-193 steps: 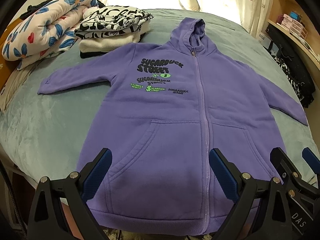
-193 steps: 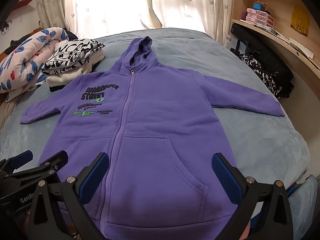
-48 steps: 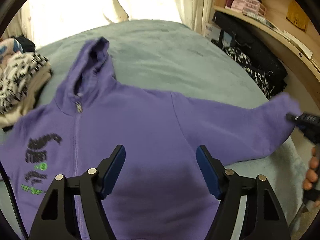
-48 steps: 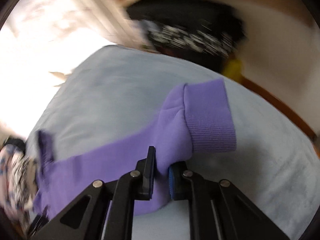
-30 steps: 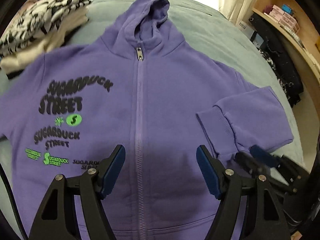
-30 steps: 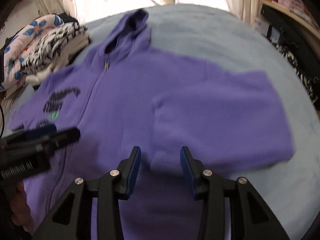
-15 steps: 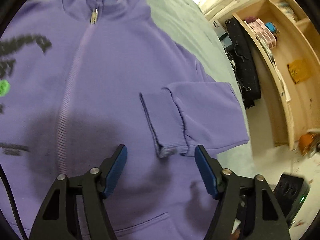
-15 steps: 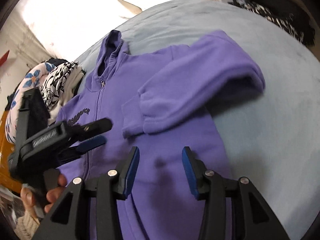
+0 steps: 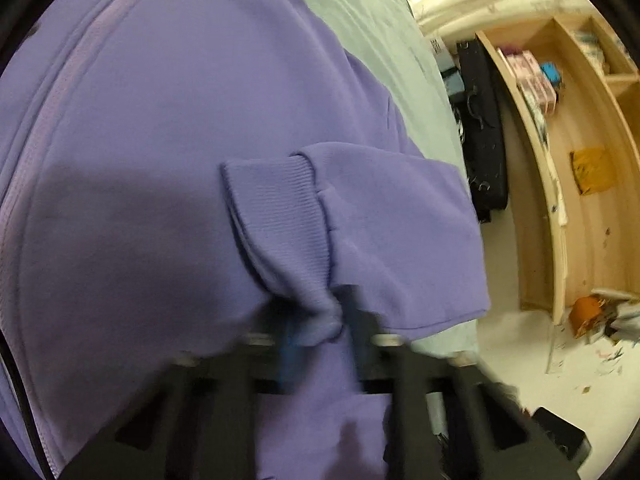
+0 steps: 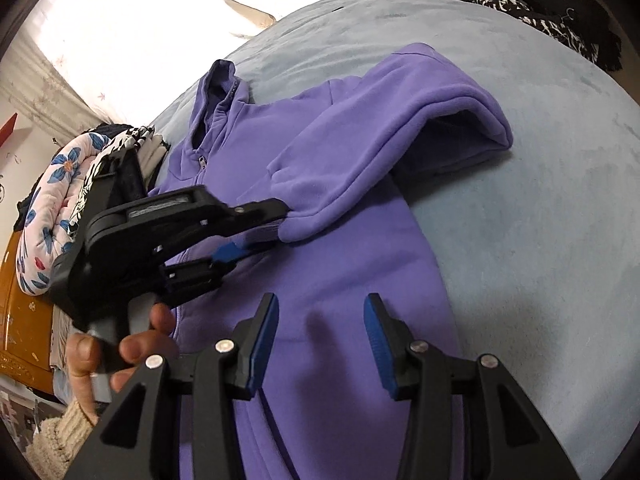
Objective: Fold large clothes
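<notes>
The purple fleece zip-front hoodie [image 10: 332,240] lies face up on the grey-blue plush bedcover [image 10: 540,184], hood toward the window. One sleeve is folded across the chest, its ribbed cuff [image 9: 280,216] lying on the front panel beside the zip.

The left gripper [image 9: 320,320] has just been closing, and its jaws now pinch the lower corner of that cuff; the right-wrist view confirms the fingers shut on the fabric at the sleeve end. The right gripper [image 10: 320,340] hovers over the lower front of the garment, jaws apart, nothing between them. A hand [image 10: 116,348] in a cream knit sleeve holds the left tool.

Assessment of the step: the cuff is being positioned. To do it well, the pinch should take both layers of the rib, and the sleeve should be drawn flat and parallel to the zip. The fold at the shoulder stands puffed and open; it likely needs pressing down before the next fold, else bulk will carry through.

Containers: the wooden shelf unit [image 9: 592,208] holds small pink boxes [image 9: 534,76] on an upper ledge; a yellow item sits lower, unidentified. Folded clothes and a floral quilt [image 10: 52,200] are stacked at the bed's far corner.
</notes>
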A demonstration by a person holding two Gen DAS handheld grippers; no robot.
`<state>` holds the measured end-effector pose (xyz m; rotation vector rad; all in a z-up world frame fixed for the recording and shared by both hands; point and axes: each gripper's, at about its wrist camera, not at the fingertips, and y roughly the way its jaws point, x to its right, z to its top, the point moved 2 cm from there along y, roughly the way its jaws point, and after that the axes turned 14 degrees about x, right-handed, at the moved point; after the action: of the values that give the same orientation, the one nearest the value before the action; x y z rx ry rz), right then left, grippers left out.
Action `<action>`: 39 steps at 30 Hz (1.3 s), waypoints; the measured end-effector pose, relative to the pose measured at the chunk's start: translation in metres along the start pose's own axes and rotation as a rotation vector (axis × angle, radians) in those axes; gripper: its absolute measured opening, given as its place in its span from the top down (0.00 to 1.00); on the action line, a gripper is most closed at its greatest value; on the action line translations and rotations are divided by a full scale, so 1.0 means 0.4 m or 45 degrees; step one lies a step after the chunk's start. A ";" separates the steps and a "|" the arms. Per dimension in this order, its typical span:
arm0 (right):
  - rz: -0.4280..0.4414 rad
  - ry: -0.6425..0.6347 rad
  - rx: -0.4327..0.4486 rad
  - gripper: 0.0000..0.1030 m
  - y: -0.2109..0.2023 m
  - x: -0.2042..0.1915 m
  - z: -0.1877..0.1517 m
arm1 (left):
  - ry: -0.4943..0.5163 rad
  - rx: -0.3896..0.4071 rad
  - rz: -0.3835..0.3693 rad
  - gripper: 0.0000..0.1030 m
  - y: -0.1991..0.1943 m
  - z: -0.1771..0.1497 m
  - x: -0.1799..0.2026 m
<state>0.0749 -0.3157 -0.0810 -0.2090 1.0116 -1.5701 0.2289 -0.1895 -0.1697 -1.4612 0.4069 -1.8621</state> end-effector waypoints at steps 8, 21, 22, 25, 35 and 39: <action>-0.064 0.000 0.025 0.57 -0.026 0.029 -0.002 | 0.499 0.383 0.164 0.92 -0.184 0.101 0.228; -0.105 -0.071 0.016 0.57 -0.018 -0.001 -0.015 | 0.577 0.525 0.430 0.92 -0.357 0.200 0.062; -0.109 -0.078 0.011 0.57 -0.015 -0.004 -0.017 | 0.569 0.514 0.455 0.92 -0.357 0.190 0.027; -0.114 -0.085 -0.008 0.57 -0.008 -0.006 -0.024 | 0.525 0.481 0.514 0.92 -0.353 0.182 -0.049; -0.132 -0.175 -0.037 0.57 0.004 -0.039 -0.040 | 0.377 0.335 0.576 0.75 -0.306 0.141 -0.246; -0.121 -0.227 -0.035 0.57 -0.004 -0.058 -0.021 | 0.261 0.332 0.495 0.54 -0.330 0.161 -0.274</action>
<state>0.0749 -0.2914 -0.0760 -0.4141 0.8944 -1.5934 0.2542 -0.0099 -0.1430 -0.9449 0.4873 -1.6781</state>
